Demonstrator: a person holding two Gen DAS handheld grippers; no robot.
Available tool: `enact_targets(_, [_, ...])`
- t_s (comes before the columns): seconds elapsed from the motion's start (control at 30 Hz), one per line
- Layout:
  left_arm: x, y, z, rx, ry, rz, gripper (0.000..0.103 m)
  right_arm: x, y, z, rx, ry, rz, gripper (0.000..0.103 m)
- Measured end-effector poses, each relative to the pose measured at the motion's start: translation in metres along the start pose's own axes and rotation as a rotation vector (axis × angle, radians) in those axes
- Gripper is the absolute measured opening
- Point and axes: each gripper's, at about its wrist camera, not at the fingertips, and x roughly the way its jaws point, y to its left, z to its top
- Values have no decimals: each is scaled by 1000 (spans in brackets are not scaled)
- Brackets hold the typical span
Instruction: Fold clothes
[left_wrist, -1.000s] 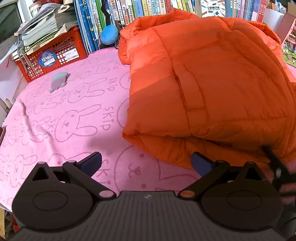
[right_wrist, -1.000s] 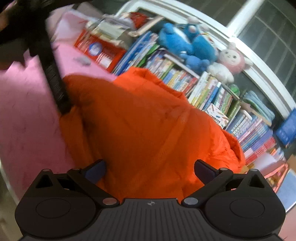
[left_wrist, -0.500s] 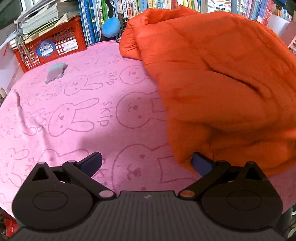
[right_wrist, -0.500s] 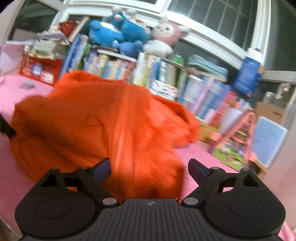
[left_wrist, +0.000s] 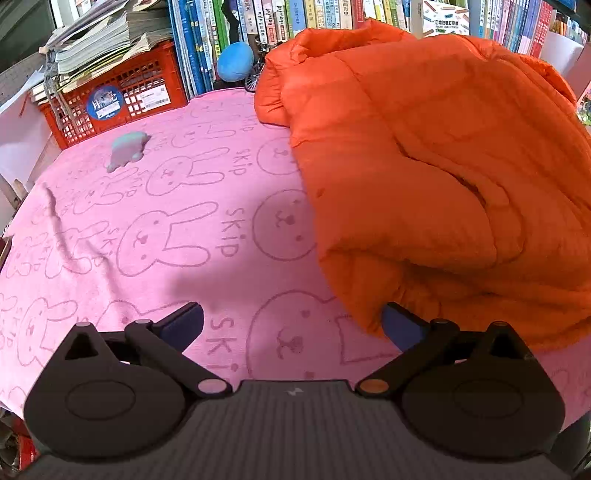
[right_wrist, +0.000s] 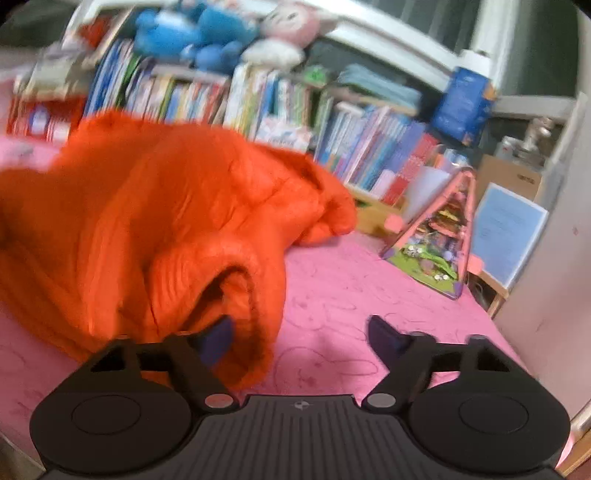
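An orange puffer jacket (left_wrist: 424, 177) lies bunched on the right half of a pink bunny-print blanket (left_wrist: 177, 236). My left gripper (left_wrist: 291, 317) hovers open over the blanket at the jacket's near corner, with its right finger (left_wrist: 400, 325) against the hem and nothing between the pads. In the right wrist view the jacket (right_wrist: 155, 206) fills the left side, and a sleeve cuff (right_wrist: 243, 295) gapes toward me. My right gripper (right_wrist: 299, 328) is closing. Its left finger (right_wrist: 218, 338) sits in the cuff opening, so the cuff's edge lies between the jaws, unpressed.
A red crate (left_wrist: 122, 92) with stacked papers and a row of books (left_wrist: 332, 14) line the far edge. A blue ball (left_wrist: 234, 61) and a small pale toy (left_wrist: 127, 149) lie near them. Plush toys (right_wrist: 207, 33), a pink triangular toy house (right_wrist: 439, 236) and a blue board (right_wrist: 506, 232) stand at the right.
The jacket's left part has been swept rightward, baring more blanket. My right gripper has swung right and rolled level, coming to the sleeve cuff with narrower jaws. The left gripper has stayed put.
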Motion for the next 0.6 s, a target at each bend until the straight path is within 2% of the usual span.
enact_targets(0.03, [1, -1, 0, 5, 0, 4, 103, 7, 6, 2, -17, 14, 9, 70])
enact_targets(0.1, [-1, -2, -1, 21, -1, 14, 103, 20, 18, 5, -49, 42, 26, 53])
enact_targets(0.13, [-2, -3, -2, 29, -1, 19, 103, 27, 21, 7, -38, 63, -7, 36])
enact_targets(0.17, [-3, -1, -3, 26, -1, 25, 103, 32, 14, 8, 23, 91, -33, 24])
enact_targets(0.3, [-1, 12, -4, -14, 11, 37, 103, 27, -27, -7, 276, 181, -71, 15])
enact_targets(0.37, [0, 15, -4, -26, 18, 53, 103, 16, -38, -19, 292, 190, -109, 15])
enact_targets(0.47, [-7, 10, -9, 0, 17, 16, 103, 4, -45, -36, 306, 200, -119, 16])
enact_targets(0.6, [-28, -17, -18, 145, -34, -46, 103, 0, -34, -41, 291, 182, -128, 16])
